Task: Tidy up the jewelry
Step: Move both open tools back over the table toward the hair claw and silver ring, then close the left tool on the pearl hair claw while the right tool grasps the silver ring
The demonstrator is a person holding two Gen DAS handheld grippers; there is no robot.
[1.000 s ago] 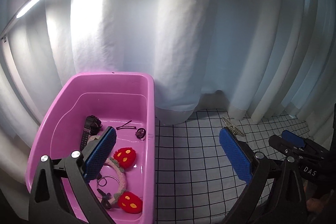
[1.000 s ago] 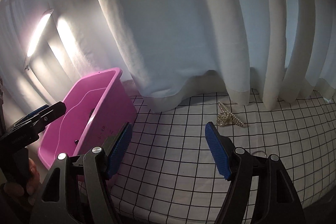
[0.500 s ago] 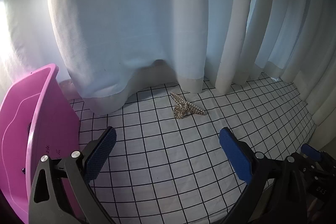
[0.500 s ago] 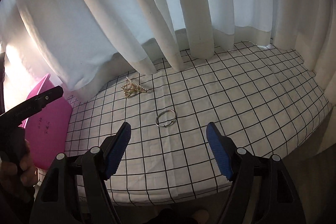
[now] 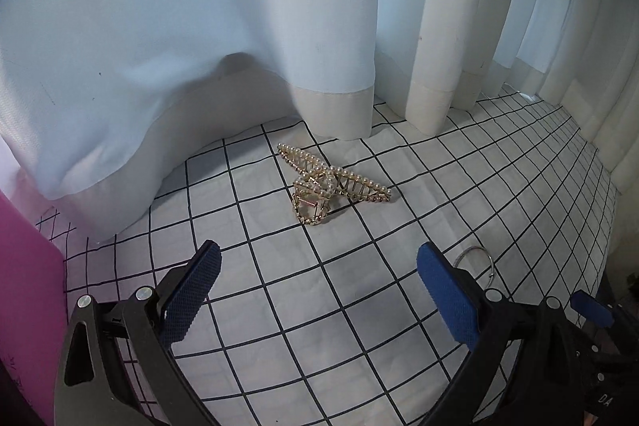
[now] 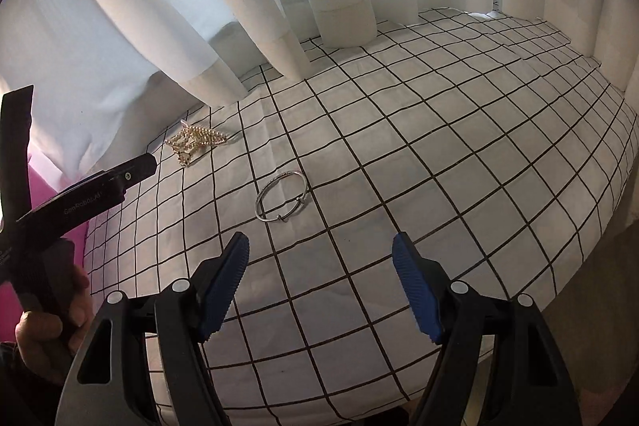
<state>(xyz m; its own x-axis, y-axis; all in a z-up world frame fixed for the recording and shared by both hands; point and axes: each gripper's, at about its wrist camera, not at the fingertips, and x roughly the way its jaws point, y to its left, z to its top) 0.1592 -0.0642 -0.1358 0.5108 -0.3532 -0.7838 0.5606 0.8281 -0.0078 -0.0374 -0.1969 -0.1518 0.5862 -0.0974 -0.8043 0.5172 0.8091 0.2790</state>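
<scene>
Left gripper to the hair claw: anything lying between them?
Nothing. In the left wrist view only bare checked cloth lies between the open left gripper and the hair claw; the bangle sits off to the right.

My left gripper [image 5: 315, 290] hovers with jaws spread wide, empty. Pearl hair claw [image 5: 329, 184] lies on the gridded desk [image 5: 279, 306], just ahead of the jaws. Silver bangle [image 5: 477, 260] sits right of the claw, partly hidden behind my right jaw. Pink bin [image 5: 28, 286] far left of the claw.

both tongs gape wide, left tongs [image 5: 315, 274] and right tongs [image 6: 319, 268], holding nothing.
</scene>
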